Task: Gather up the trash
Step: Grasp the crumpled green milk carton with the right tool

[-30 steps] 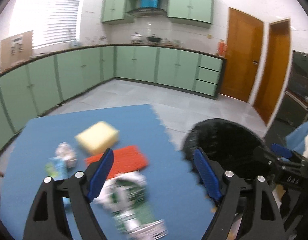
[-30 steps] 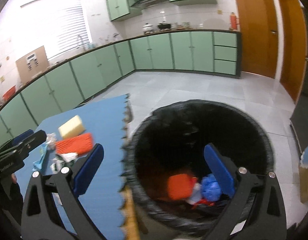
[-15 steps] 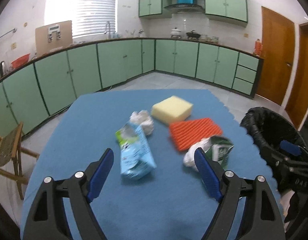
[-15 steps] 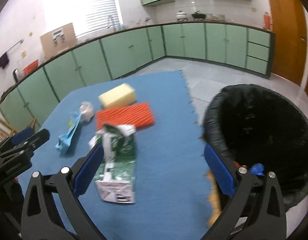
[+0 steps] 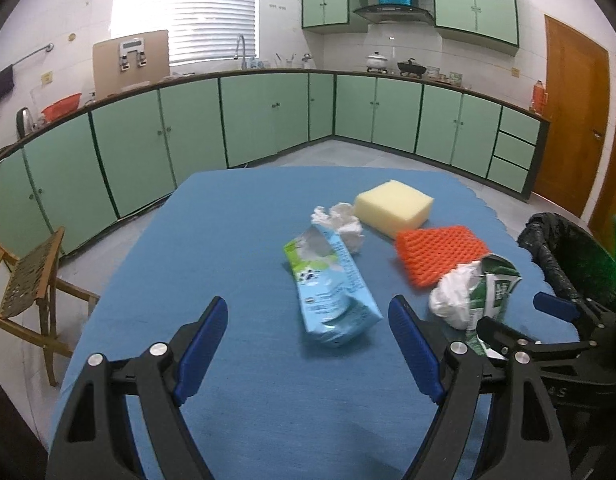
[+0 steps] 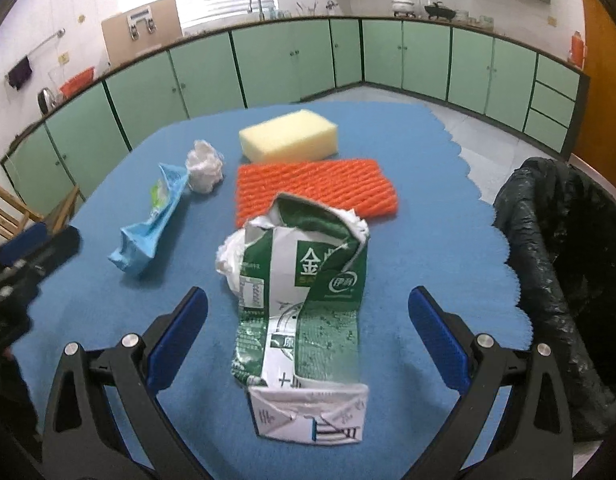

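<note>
The right gripper (image 6: 308,332) hangs low over the blue table (image 6: 419,216) with its two fingers spread wide, holding nothing. Between these fingers, at about 12 o'clock from them, lies a crushed green carton (image 6: 304,292), with its white folded end nearest to the camera and its torn open end pointing away. A white crumpled piece sticks out at its left side. The left gripper (image 5: 308,344) is also wide apart and empty, above the near part of the table. In front of it, at about 1 o'clock, lies a flattened light blue carton (image 5: 327,280), flat on the cloth and a little tilted. Beyond the green carton, touching or almost touching its far end, lies an orange foam net (image 6: 313,190). At 11 o'clock from the net is a small white paper ball (image 6: 204,166), just beside the far tip of the blue carton. Behind the net stands a yellow sponge (image 6: 290,136), close to it. At 3 o'clock, beside the table edge, is a bin with a black bag (image 6: 555,248). Far behind run green cabinets (image 6: 288,64) along the wall.
</note>
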The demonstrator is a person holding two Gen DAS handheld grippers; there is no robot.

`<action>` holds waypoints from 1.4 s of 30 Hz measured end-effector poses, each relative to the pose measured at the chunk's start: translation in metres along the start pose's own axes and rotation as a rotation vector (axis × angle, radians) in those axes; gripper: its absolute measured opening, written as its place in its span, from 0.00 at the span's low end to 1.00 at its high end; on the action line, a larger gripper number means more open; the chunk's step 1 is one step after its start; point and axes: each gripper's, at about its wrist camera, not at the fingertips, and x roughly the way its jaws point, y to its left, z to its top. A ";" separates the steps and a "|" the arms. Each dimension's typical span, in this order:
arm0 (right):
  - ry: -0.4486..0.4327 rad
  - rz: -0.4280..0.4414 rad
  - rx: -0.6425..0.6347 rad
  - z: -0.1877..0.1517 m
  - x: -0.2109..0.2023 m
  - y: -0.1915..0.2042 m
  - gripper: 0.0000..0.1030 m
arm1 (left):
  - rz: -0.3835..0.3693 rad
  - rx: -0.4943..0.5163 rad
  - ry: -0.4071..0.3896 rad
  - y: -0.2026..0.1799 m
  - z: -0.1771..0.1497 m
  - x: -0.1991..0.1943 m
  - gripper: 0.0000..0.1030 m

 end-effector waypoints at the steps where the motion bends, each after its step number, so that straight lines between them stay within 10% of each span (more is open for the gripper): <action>1: 0.010 -0.002 0.001 0.000 0.004 0.000 0.95 | 0.002 -0.003 0.001 0.002 0.000 0.001 0.79; 9: 0.053 -0.006 0.011 -0.002 0.020 -0.001 0.93 | 0.002 -0.020 0.012 0.008 -0.002 0.007 0.79; 15: 0.068 0.058 0.025 -0.004 0.021 -0.006 0.69 | -0.001 -0.016 0.020 0.006 -0.003 0.011 0.79; 42: 0.012 0.049 0.105 0.013 -0.009 -0.056 0.69 | 0.031 0.045 0.096 -0.040 0.006 0.071 0.79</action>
